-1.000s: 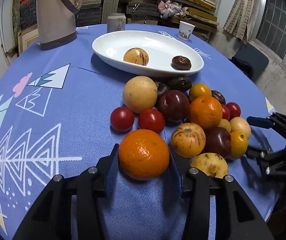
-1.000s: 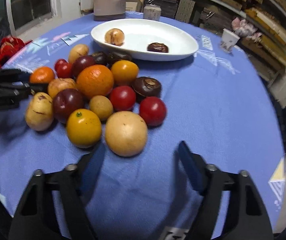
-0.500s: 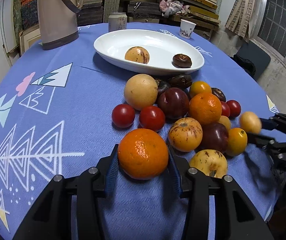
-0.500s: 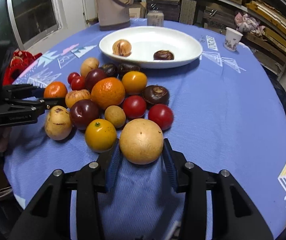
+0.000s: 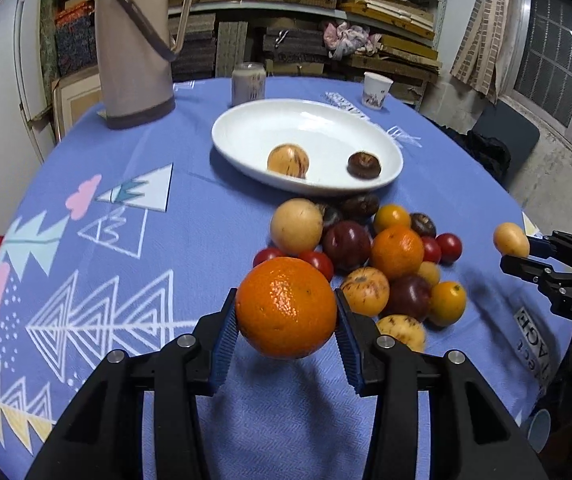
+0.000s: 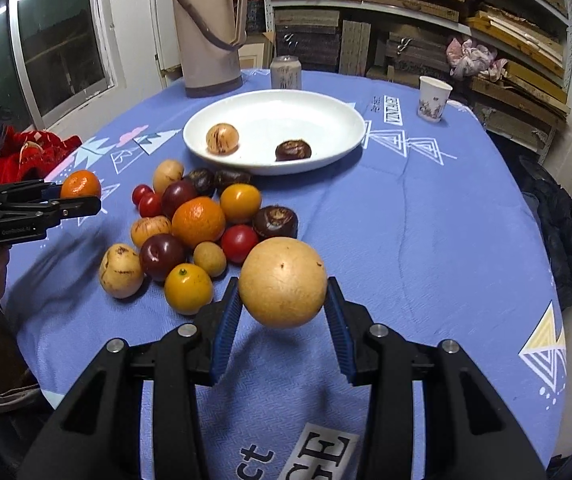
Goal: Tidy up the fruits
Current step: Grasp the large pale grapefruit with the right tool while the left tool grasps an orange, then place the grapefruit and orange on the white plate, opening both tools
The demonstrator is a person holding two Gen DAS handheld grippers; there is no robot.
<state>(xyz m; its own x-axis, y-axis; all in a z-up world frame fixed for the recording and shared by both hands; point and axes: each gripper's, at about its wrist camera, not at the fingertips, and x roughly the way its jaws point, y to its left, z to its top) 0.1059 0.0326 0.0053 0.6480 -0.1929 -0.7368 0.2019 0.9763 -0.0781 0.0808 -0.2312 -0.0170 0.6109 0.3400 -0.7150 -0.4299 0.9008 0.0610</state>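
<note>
Orange (image 5: 286,307) clamped in left jaws, pale fruit (image 6: 283,282) in right; undersides hidden.

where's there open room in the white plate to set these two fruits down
The white plate holds only a speckled fruit and a dark chestnut near its front; its back and right are bare. The fruit pile before it is crowded.
</note>
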